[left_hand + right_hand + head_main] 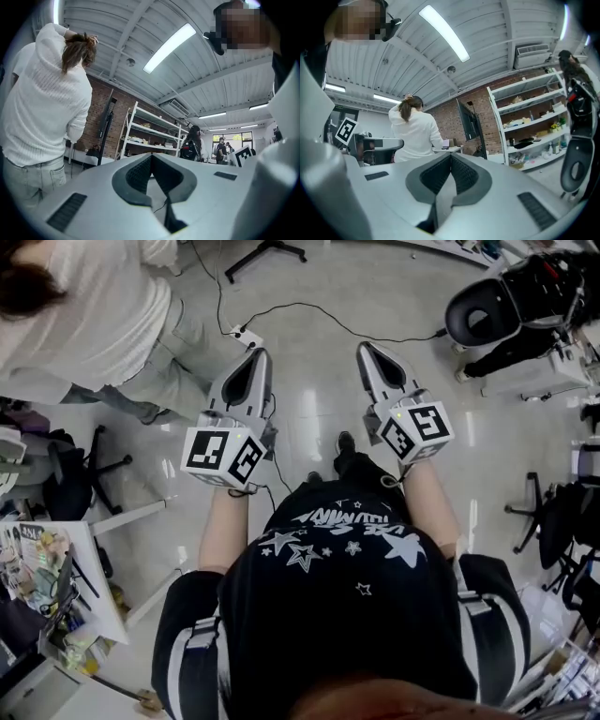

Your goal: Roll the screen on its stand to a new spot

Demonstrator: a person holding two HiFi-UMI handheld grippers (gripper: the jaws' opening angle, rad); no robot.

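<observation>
Screen on its stand (468, 123): I see it only in the right gripper view. It stands at the brick wall (446, 118), between a person in a white top (412, 136) and white shelving (529, 126), well apart from both grippers.

Left gripper (257, 354): fingers together, closed on nothing. Right gripper (364, 349): fingers together, closed on nothing. I hold both out side by side over the floor (319, 409), roughly level.

In the head view the person in white is at the upper left. A white power strip (246, 336) lies on the floor just past the left gripper's tip.
</observation>
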